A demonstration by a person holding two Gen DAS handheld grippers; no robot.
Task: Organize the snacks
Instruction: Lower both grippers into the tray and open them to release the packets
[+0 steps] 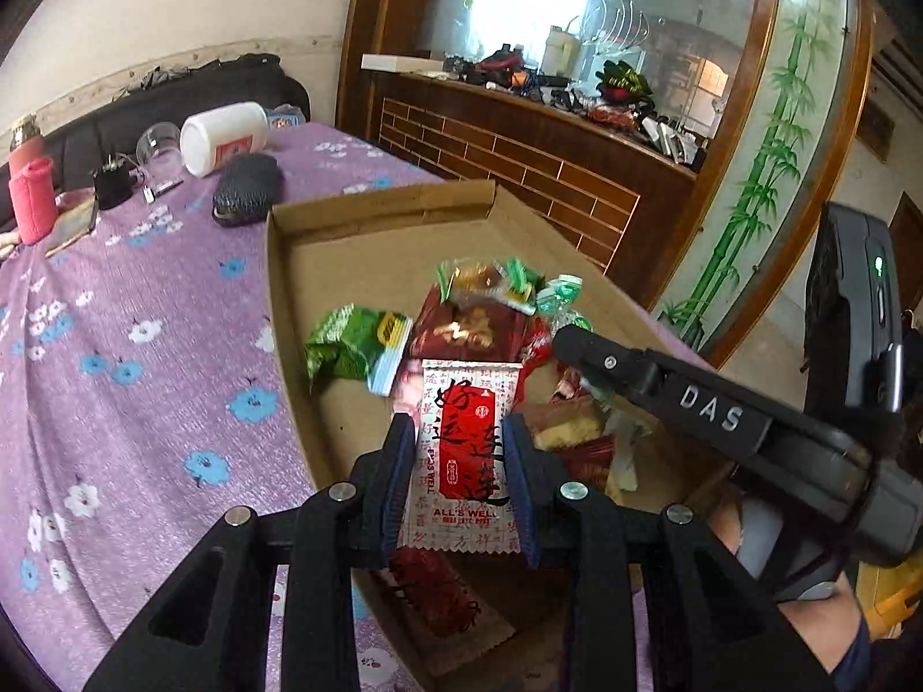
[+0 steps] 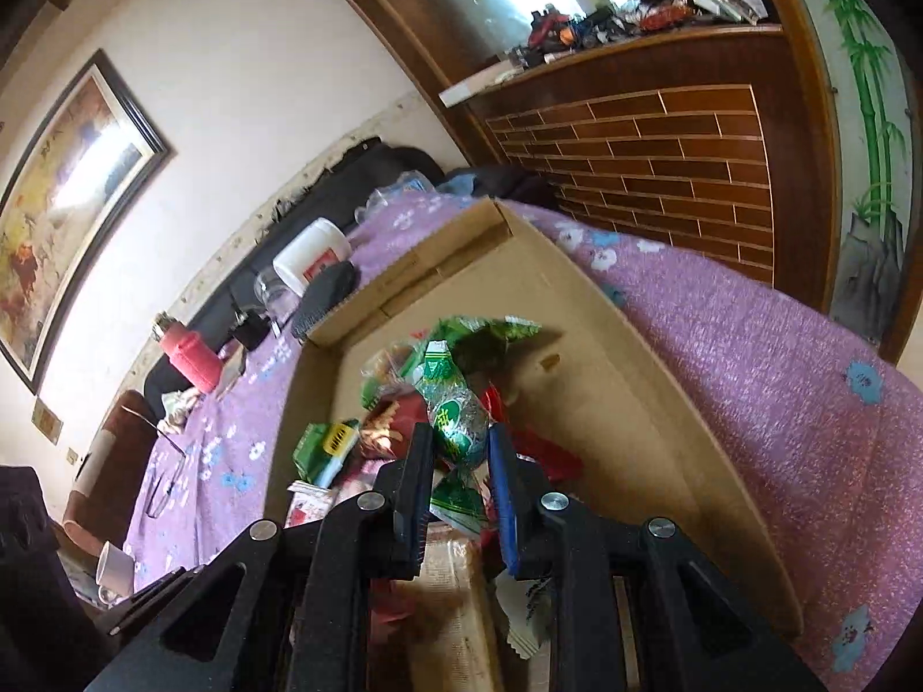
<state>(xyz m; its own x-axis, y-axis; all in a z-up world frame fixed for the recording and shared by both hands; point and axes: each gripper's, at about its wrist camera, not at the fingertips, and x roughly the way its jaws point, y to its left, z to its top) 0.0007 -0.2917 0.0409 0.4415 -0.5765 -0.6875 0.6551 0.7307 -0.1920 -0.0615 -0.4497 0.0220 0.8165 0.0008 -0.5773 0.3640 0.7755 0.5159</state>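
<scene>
Snack packet (image 1: 461,450) between left gripper (image 1: 461,461) pads

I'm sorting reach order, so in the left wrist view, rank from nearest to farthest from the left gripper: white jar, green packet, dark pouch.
1. Green packet, in the box, just ahead and left of the left gripper.
2. Dark pouch, on the cloth beyond the box.
3. White jar, behind the pouch.

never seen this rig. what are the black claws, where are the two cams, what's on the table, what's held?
No robot: a person holds a two-finger gripper in each hand, each with a fisheye camera looking along its fingers. In the left view, the left gripper is shut on a red-and-white snack packet; the right gripper's black body crosses at right. In the right view, the right gripper is shut on a green foil snack. Both are over a shallow cardboard box of mixed snacks on a purple flowered tablecloth.
</scene>
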